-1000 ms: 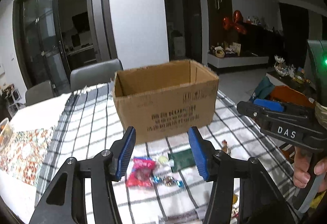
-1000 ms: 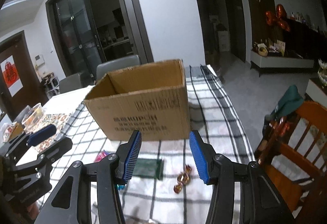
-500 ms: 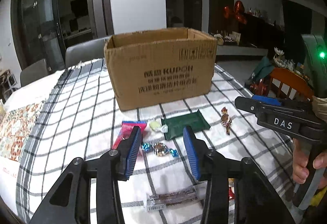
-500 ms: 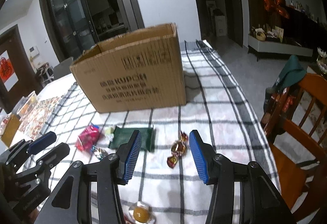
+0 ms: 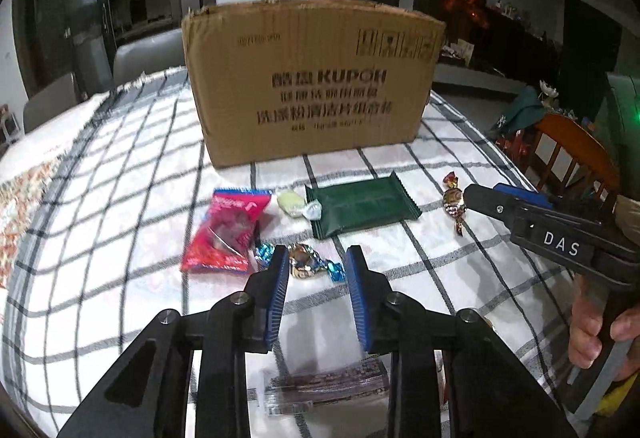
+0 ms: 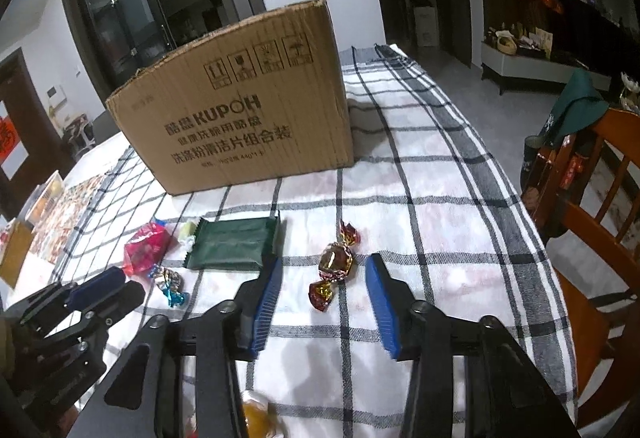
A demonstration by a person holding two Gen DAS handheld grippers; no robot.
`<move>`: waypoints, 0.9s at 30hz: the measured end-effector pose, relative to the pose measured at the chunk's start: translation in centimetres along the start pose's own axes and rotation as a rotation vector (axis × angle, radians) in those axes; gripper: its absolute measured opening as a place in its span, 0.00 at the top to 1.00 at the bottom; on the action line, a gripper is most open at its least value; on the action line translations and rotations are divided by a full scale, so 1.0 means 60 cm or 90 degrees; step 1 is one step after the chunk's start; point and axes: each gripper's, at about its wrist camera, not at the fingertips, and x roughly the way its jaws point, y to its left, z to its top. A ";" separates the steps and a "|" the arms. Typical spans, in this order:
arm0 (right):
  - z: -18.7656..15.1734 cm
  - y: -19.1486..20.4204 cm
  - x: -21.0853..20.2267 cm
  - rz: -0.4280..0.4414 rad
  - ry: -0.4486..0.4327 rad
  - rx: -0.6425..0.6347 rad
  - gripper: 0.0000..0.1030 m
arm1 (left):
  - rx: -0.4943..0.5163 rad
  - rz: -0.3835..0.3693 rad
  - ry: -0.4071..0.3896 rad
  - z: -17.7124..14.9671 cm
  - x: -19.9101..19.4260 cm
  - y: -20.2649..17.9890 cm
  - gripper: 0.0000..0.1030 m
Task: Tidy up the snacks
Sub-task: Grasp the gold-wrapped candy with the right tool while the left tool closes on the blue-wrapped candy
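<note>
Jaws of both the left gripper (image 5: 316,262) and right gripper (image 6: 322,278) are closing, empty, each straddling a foil-wrapped candy before the brown cardboard box (image 5: 312,82); pinch wrappers centrally.

Bright table, dark room, heavy fisheye bend on both my cameras.

Light falls from overhead onto the checked tablecloth (image 5: 400,278), which glares near-white, while the doorways and far cabinets sink into gloom. My left gripper (image 5: 316,274) throws a soft shadow just under its fingers; the cardboard box (image 6: 240,118) casts one to its right side. Straight edges bow outward and the corners go black. The box print reads sharp from my right camera, smeared from my left, and the snacks nearest each lens blur.
</note>
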 end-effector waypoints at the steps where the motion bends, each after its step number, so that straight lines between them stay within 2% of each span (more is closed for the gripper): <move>1: 0.000 -0.001 0.004 0.002 0.004 0.002 0.58 | -0.002 0.002 0.007 0.000 0.005 0.000 0.71; 5: 0.000 -0.004 0.013 0.003 0.012 0.011 0.58 | -0.013 0.015 0.033 0.002 0.025 0.002 0.75; 13: -0.002 -0.013 0.025 0.006 0.023 0.031 0.58 | -0.036 0.028 0.057 0.007 0.050 0.008 0.75; 16: -0.001 -0.018 0.033 0.011 0.031 0.042 0.63 | -0.039 0.031 0.062 0.010 0.057 0.008 0.75; 27: 0.003 -0.012 0.061 0.012 0.052 0.035 0.63 | -0.073 0.017 0.075 0.024 0.075 0.021 0.74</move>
